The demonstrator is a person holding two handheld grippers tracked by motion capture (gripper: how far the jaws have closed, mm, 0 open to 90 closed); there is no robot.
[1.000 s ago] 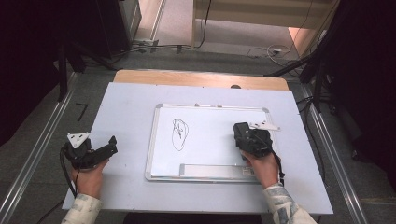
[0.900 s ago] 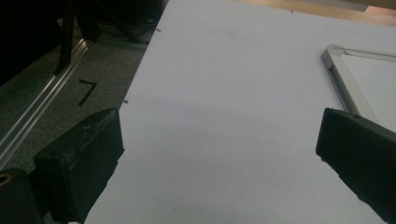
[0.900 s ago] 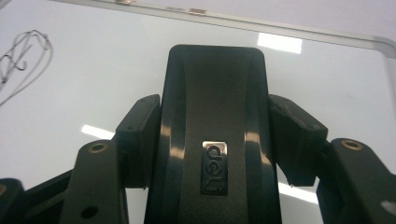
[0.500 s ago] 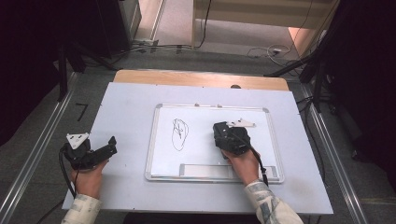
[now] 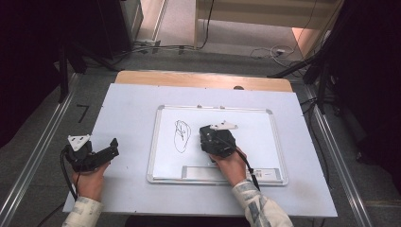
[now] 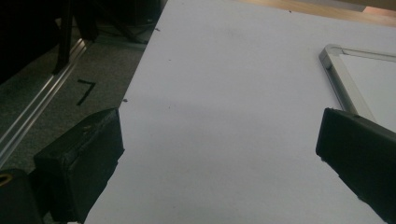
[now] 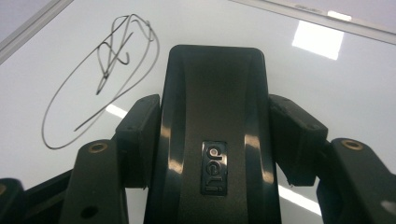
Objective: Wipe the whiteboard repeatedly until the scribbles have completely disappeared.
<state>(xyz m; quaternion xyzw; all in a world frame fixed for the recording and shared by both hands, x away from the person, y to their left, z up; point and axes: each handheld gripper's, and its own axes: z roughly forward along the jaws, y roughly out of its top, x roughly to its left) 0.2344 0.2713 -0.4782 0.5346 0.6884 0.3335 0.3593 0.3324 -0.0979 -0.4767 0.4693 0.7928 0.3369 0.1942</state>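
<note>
One black eraser clamped in the right gripper, one scribble just beside it on one whiteboard — left gripper held wide open, empty.

We see the whiteboard lying on the table, right of centre. On it, the scribble sits left, with the eraser just right of it. The left gripper rests on the table, left of the whiteboard.
</note>
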